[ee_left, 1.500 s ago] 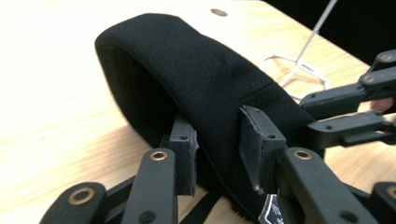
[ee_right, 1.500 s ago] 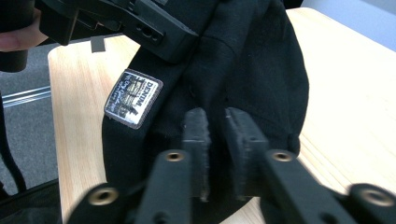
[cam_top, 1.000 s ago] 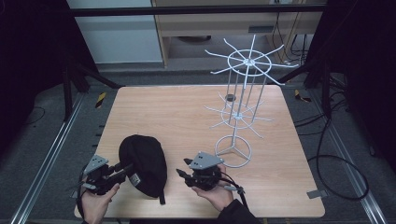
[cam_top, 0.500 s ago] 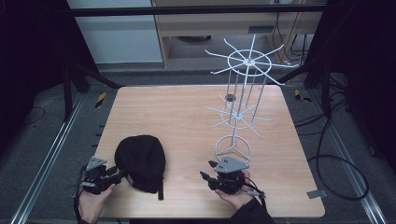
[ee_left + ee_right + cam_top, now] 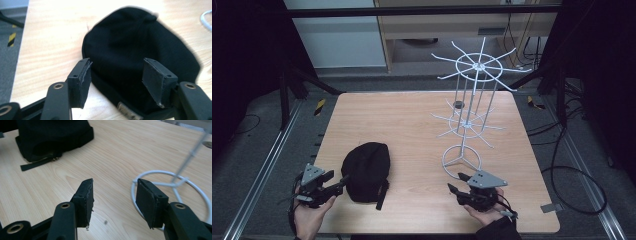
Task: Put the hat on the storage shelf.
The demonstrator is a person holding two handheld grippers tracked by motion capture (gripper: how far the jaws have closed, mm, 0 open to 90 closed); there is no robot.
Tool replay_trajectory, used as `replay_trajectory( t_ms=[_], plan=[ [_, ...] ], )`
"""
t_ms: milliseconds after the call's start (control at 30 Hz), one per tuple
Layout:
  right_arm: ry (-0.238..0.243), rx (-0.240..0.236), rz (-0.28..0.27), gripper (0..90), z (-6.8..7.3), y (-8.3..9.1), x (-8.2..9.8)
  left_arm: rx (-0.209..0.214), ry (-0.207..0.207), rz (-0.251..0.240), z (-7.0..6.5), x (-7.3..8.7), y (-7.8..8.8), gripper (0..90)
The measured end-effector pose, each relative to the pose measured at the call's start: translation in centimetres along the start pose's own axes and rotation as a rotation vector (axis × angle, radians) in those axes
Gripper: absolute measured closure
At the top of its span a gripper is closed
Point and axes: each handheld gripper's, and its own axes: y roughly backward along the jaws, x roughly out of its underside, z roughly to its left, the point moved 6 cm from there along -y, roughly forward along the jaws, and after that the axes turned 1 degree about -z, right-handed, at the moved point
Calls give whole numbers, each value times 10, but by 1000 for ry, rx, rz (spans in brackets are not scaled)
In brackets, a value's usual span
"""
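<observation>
A black cap (image 5: 366, 171) lies on the wooden table (image 5: 412, 120) near its front left, with a strap (image 5: 382, 195) trailing off its near side. My left gripper (image 5: 343, 181) sits at the cap's left edge. In the left gripper view its jaws have just been opening, and the cap (image 5: 130, 42) has its brim edge in the gap of the left gripper (image 5: 117, 75), the pads apart from it. My right gripper (image 5: 455, 182) rests at the front right beside the white wire rack's base ring (image 5: 461, 159). It has also just been opening, the right gripper (image 5: 113, 197) holding nothing.
The white wire rack (image 5: 472, 95) stands on the right half of the table, with spoked arms at two levels. Its base ring (image 5: 172, 182) lies just right of my right jaws. Metal rails and cables run along the floor on both sides.
My right gripper has drawn away from the cap to the right, over to the rack's base. Both grippers' jaws stand wider. The cap lies flatter on the table.
</observation>
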Motion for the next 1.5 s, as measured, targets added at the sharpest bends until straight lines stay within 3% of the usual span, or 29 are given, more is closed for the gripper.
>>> replay_trajectory(
  t_ms=[67,233,267,400,500,700,867,1000,1233,1367,1500],
  plan=[
    [-24,27,-1,478,-12,12,7,6,-9,-26,-2,-10,9,391],
    [-69,83,0,478,-34,23,16,37,-16,-32,-10,-23,13,377],
    [-90,101,3,477,-43,27,19,45,-22,-28,-13,-27,13,374],
    [-115,120,8,473,-52,31,22,45,-50,-26,-22,-39,9,384],
    [-123,143,23,473,-62,33,26,49,-65,3,-28,-46,0,388],
    [-134,157,41,473,-70,33,30,44,-92,73,-36,-51,-24,423],
    [-145,164,61,474,-75,31,33,65,-90,124,-40,-50,-43,448],
    [-146,159,76,475,-75,29,35,64,-62,181,-39,-45,-58,492],
    [-139,160,95,481,-78,26,38,79,-42,225,-35,-36,-66,612],
    [-147,156,108,488,-79,24,40,84,-30,223,-35,-33,-67,725],
    [-154,156,110,490,-81,23,42,81,-33,221,-34,-34,-65,776]
  ],
)
